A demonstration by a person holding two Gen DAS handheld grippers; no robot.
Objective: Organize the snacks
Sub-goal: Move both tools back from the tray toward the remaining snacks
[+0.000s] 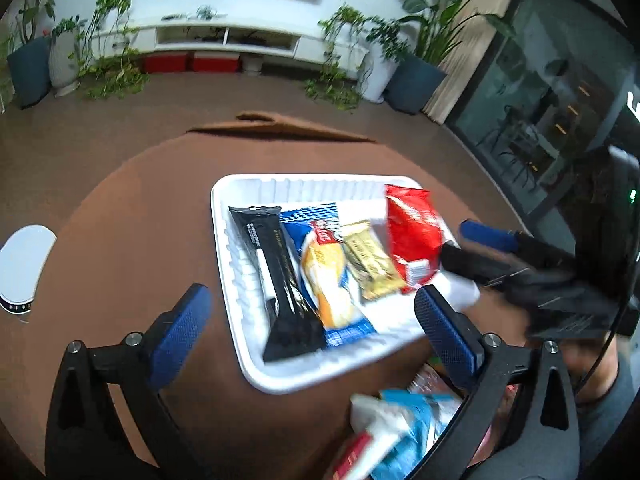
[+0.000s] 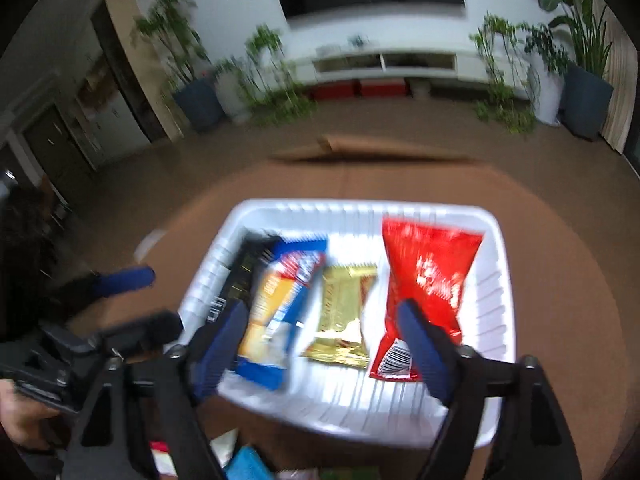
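Observation:
A white ribbed tray (image 1: 240,312) (image 2: 496,320) sits on a round brown table. In it lie a black packet (image 1: 276,276), a blue and yellow packet (image 1: 328,280) (image 2: 276,312), a gold packet (image 1: 372,264) (image 2: 344,312) and a red packet (image 1: 412,236) (image 2: 428,276). My left gripper (image 1: 316,332) hangs open above the tray's near-left part, gripping nothing. My right gripper (image 2: 322,348) is open over the tray's near edge, also empty. Each gripper shows at the side of the other's view: the right gripper (image 1: 468,252), the left gripper (image 2: 140,304).
Loose snack packets (image 1: 400,428) are piled on the table in front of the tray. A white round device (image 1: 24,264) lies at the table's left edge. A flat cardboard piece (image 1: 280,128) is at the far edge. Plants and a white shelf stand beyond.

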